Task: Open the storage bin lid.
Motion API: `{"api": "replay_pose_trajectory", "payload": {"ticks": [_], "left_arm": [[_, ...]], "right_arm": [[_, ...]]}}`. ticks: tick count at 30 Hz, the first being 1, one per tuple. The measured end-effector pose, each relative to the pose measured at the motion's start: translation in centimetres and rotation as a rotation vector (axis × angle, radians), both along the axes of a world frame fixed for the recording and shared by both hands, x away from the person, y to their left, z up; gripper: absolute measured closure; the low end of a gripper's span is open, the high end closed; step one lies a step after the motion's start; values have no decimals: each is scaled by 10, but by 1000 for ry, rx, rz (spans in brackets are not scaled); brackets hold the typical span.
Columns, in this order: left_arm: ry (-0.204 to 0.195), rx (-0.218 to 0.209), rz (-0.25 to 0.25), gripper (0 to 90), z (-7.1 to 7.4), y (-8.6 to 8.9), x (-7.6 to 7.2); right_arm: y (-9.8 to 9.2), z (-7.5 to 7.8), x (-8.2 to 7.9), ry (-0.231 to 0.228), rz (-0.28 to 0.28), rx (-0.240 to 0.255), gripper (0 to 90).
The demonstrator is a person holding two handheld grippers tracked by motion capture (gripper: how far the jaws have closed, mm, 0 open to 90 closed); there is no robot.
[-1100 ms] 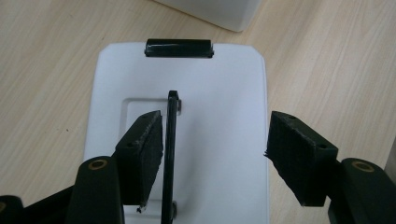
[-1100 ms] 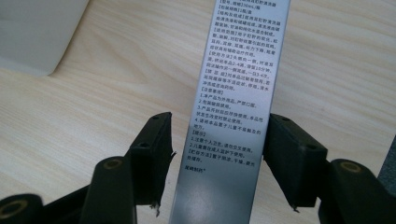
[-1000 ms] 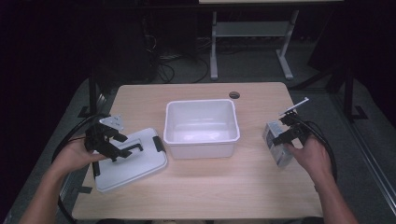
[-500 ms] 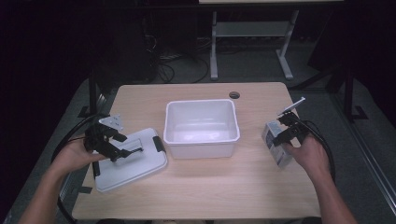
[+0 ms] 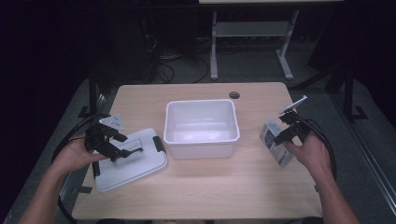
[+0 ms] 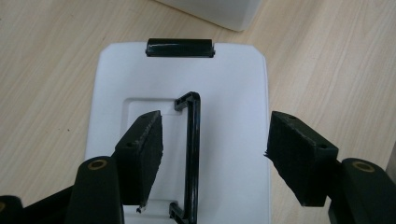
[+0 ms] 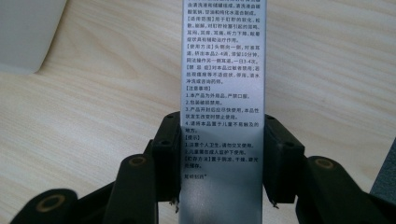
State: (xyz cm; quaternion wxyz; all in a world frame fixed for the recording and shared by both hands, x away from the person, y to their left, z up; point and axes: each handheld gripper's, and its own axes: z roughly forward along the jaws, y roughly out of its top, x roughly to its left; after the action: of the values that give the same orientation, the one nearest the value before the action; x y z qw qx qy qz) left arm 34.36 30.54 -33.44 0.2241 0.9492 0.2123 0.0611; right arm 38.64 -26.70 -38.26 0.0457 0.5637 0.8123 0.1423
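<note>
Right of the white bin (image 5: 201, 126), the right hand-held gripper (image 7: 222, 154) has just closed, clamping the small box (image 7: 222, 88) for lifting; the left hand-held gripper (image 6: 215, 149) gapes over the lid's handle (image 6: 192, 154).

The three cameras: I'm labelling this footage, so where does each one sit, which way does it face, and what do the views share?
High view: above the person's side, facing forward and down on the table; both forearms, left tongs, right tongs.
Left gripper view: rides the left tongs, looking down on the white lid and its black handle; jaws apart.
Right gripper view: rides the right tongs, jaws just closed on a printed box.
Shared: high view also shows lid, box, tub.
</note>
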Motion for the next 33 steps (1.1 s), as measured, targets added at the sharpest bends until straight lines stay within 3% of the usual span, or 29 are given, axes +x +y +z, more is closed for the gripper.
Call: {"api": "replay_pose_trajectory", "payload": {"ticks": [12, 25, 33], "left_arm": [[0, -4, 7, 349, 0, 2, 0], [-1, -7, 9, 348, 2, 5, 0], [0, -6, 7, 348, 2, 4, 0]], "right_arm": [[2, 8, -1, 1, 76, -2, 556], [4, 24, -4, -6, 219, 5, 556], [4, 34, -5, -13, 257, -10, 556]]}}
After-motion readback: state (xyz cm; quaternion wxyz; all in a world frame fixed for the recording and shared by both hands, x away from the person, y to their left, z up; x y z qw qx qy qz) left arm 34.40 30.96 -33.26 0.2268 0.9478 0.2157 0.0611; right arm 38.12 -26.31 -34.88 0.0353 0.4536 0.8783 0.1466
